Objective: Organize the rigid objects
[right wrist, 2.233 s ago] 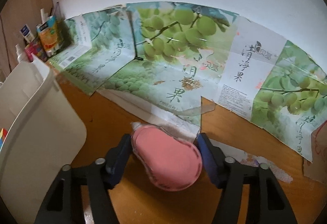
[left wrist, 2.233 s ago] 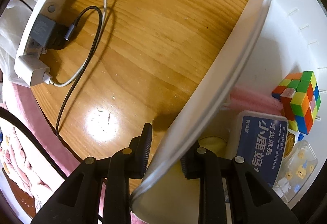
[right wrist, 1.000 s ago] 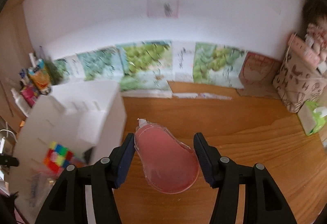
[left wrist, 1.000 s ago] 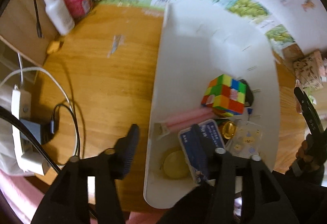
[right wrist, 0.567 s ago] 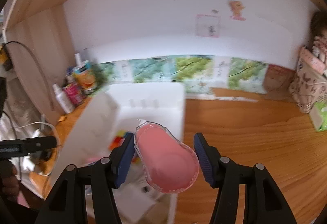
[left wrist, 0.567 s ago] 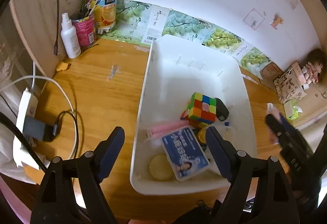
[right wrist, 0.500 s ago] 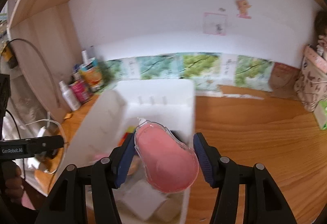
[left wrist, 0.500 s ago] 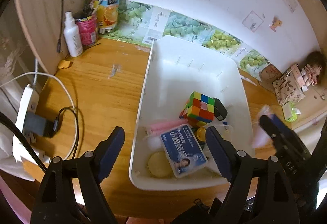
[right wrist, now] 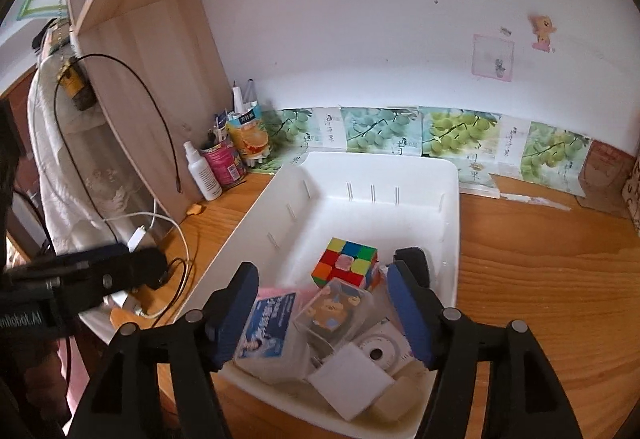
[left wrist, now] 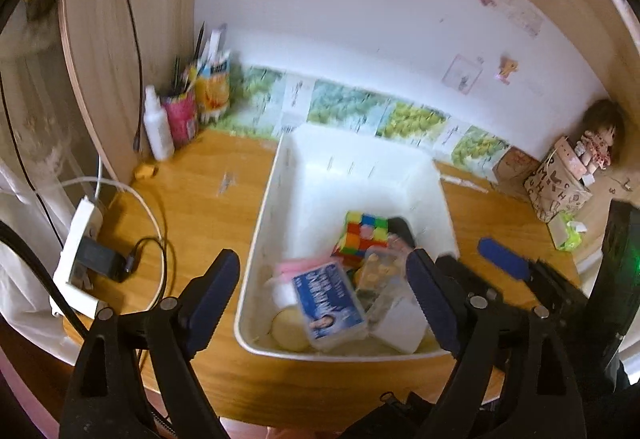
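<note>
Angled downward over white bin [right wrist: 450,199] on desk [right wrist: 540,279]: left gripper [left wrist: 322,281], right gripper [right wrist: 322,309]. Jaws opening, nothing gripped. Cube [right wrist: 346,267], blue box [right wrist: 268,327], apparently a small camera [right wrist: 378,353] inside bin.

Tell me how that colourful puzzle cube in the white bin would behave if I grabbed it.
The puzzle cube looks rigid with flat faces, so it probably grips squarely and won't roll. Its glossy plastic may slip, and layers might twist.
</note>
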Tool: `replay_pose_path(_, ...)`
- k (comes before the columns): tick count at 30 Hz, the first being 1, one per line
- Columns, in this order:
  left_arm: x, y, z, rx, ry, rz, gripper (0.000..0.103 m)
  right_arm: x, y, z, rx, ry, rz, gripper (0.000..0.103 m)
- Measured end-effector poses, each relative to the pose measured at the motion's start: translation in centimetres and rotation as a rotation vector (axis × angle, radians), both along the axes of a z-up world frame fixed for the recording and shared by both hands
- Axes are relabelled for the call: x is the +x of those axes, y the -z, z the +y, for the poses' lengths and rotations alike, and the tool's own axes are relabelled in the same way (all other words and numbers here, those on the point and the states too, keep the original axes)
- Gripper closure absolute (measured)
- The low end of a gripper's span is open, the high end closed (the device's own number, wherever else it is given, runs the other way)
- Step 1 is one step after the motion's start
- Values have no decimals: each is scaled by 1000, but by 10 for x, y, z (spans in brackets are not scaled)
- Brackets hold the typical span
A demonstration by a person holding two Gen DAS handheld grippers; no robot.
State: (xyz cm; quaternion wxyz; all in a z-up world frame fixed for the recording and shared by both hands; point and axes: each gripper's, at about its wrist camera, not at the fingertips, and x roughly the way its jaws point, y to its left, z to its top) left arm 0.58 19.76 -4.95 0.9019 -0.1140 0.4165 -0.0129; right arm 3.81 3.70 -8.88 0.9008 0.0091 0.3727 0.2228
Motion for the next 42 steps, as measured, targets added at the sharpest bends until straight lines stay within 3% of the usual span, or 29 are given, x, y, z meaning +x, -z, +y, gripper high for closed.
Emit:
replay_pose_path(5,-13,-18,-35,37,6,-79,6,-13,-10,-36,9,21,54,27)
replay_pose_path(9,-23,-26,-63,33,-1,-115,1,-32,-27,-75,-27,57,43,21)
replay_pose_path(22,-58,-13,-119,67,-52,-30,1,-76,-37,-161,10,157,122,17)
replay_pose_path(26,-62,-20,-129,91,-44,-53,1,-90,-39,-172,17,190,131,15)
replay_pose_path(28,-61,-22,-134,101,-25,-59,1,-97,-41,-175,18,216,123,8)
replay_pose_path(29,-61,-23,-135,102,-20,-57,1,-99,-41,-176,24,231,121,0)
replay_pose_path(42,-62,-31,-125,106,12,-95,1,-112,-55,-163,-15,336,22,0)
